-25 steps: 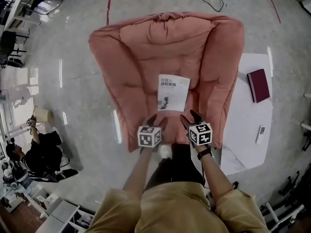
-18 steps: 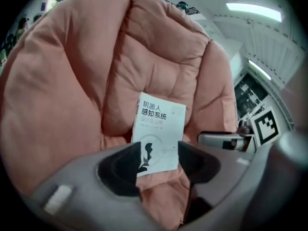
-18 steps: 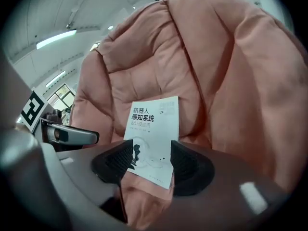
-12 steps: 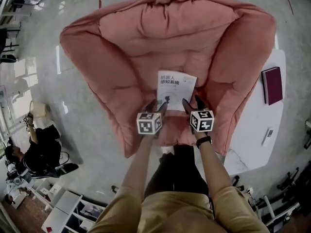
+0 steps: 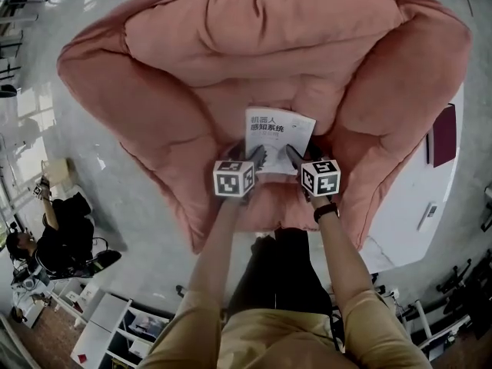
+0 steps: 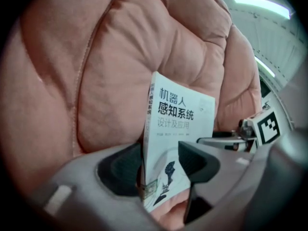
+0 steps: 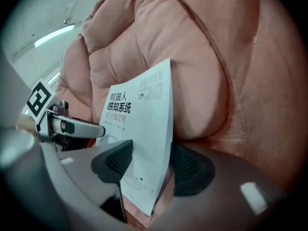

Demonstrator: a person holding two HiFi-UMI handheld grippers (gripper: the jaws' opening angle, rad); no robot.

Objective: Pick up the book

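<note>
White paperback book [image 5: 277, 138] resting on seat of pink quilted fabric armchair [image 5: 169, 75]. Left gripper [image 6: 161, 167]: jaws apart astride book's spine edge, not clamped. Right gripper [image 7: 149, 165]: jaws closing astride opposite edge, pads clear.

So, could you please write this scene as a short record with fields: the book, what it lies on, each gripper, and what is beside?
book: white book, printed cover facing up
support: seat of the pink armchair
left gripper: jaws apart, the book's spine edge between them
right gripper: jaws closing, the book's page edge between them, not clamped yet
beside: white side table at the chair's right, with a dark red book
</note>
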